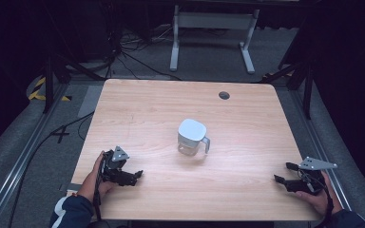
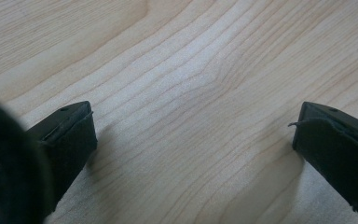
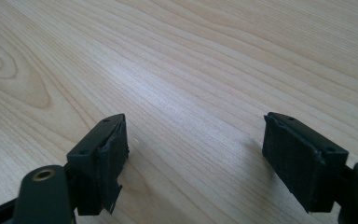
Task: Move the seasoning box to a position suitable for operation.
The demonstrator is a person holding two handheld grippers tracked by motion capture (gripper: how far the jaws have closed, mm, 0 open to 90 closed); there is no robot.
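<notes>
Jug point(image 1: 192, 137) with a white lid stands upright mid-surface point(image 1: 147, 109), handle toward the right. Left claw point(image 1: 139, 175) rests near-left, jaws wide apart and empty. Right claw point(image 1: 282, 173) rests near-right, likewise spread and empty, both well apart from the jug.

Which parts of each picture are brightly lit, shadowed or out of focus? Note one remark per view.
High view: the table is brightly lit, the surroundings dark, and the jug casts a soft shadow. Left gripper view: a blurred black shape sits at the lower left, with shadows beside the open jaws. Right gripper view: pale sheen on the wood, shadows under the open jaws.
</notes>
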